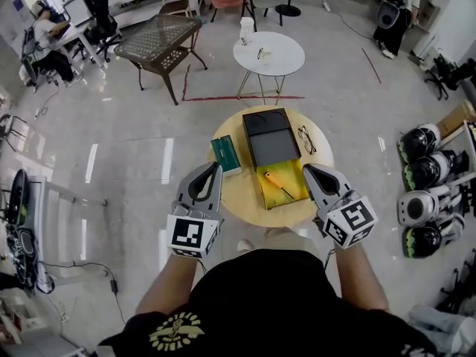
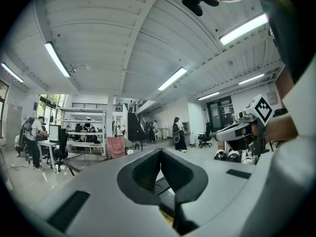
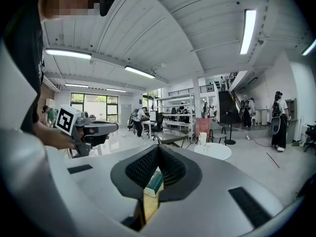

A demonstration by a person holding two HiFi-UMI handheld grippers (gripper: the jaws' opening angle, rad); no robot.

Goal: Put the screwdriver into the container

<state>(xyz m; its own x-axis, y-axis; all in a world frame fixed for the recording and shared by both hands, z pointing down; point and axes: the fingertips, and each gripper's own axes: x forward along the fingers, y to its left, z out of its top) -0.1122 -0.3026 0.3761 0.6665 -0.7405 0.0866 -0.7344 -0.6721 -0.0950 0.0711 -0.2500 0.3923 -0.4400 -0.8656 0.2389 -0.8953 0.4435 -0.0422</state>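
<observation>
Since orange-handled screwdriver (image 1: 279, 186) lies in yellow tray container (image 1: 268, 198), task seems done; L gripper (image 1: 219, 165), R gripper (image 1: 306, 167) closed, empty; next: withdraw.

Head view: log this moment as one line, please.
stage: placed | orange-handled screwdriver: lying in yellow-lined black container | left gripper: shut, empty | right gripper: shut, empty | both: above near edge of round wooden table
</observation>
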